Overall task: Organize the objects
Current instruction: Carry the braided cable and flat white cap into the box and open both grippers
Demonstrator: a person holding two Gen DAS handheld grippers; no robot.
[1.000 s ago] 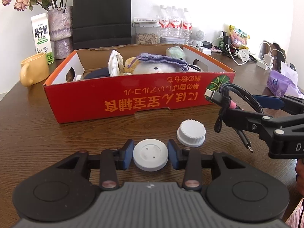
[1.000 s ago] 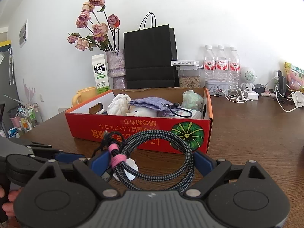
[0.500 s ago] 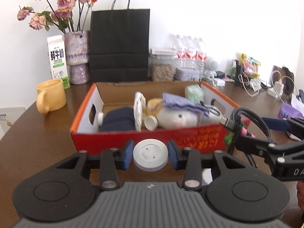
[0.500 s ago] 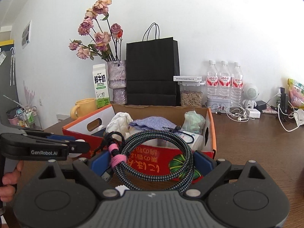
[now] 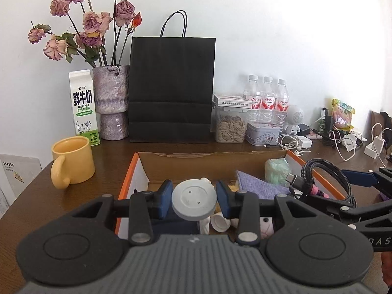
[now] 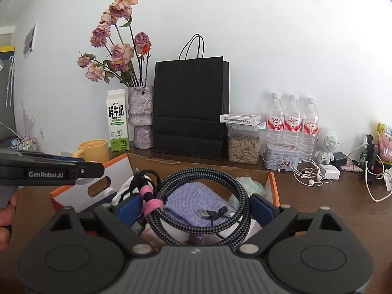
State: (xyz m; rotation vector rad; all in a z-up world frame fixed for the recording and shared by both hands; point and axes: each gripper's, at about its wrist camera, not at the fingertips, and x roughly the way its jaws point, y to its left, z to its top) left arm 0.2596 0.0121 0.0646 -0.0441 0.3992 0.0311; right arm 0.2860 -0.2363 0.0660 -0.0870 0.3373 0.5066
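Left gripper (image 5: 194, 202) pads clamped on a white round lid (image 5: 194, 202), held above the open cardboard box (image 5: 132, 171). Right gripper (image 6: 196, 208) pads clamped on a coiled braided cable (image 6: 201, 205), also over the box, above purple cloth (image 6: 193, 203). Yellow mug (image 5: 72, 160) beside the box.

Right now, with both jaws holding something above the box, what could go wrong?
The coiled cable may spring loose when released, and its plug end could hang over the box wall. The white disc, dropped from this height, may bounce off the soft purple cloth or roll out of sight.
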